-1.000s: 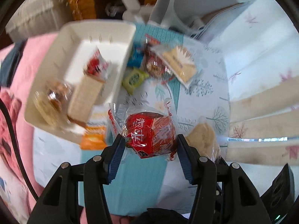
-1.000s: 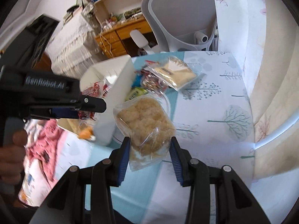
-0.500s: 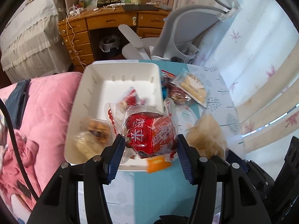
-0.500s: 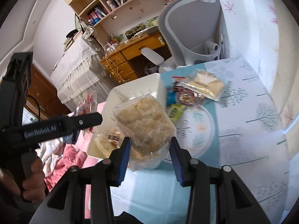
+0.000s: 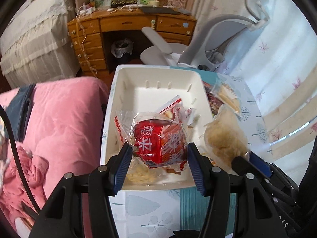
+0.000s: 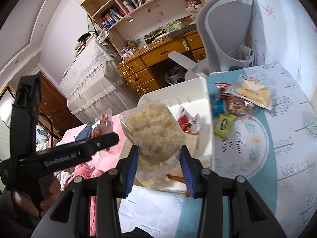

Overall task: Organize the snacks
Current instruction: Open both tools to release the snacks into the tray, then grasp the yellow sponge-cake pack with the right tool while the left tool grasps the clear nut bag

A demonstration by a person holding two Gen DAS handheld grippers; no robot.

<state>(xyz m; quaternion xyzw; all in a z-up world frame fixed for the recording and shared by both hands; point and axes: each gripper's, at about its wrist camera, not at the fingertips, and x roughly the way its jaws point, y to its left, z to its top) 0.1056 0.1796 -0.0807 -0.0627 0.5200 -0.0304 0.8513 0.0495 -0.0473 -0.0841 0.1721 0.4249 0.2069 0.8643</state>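
My left gripper (image 5: 158, 154) holds a red snack pack (image 5: 158, 140) in a clear wrapper above the near end of the white bin (image 5: 158, 75). Its jaws are opening, but the pads still touch the wrapper. My right gripper (image 6: 159, 156) is shut on a pale crumbly cake in clear wrap (image 6: 152, 130), held over the bin's near edge (image 6: 206, 91). In the left wrist view that cake (image 5: 223, 136) hangs just right of the bin. A red-and-white pack (image 5: 172, 107) and a pale snack (image 5: 140, 174) lie inside the bin.
Loose snacks lie on the patterned tablecloth right of the bin: a green pack (image 6: 223, 125), a blue one (image 6: 218, 105), a dark round one (image 6: 235, 105) and a beige wafer pack (image 6: 253, 93). A pink quilt (image 5: 59, 119) lies left; a grey chair (image 6: 227, 29) stands behind.
Both grippers have carried their snacks from over the tablecloth leftward to above the white bin. The views have tilted up, showing more of the room.
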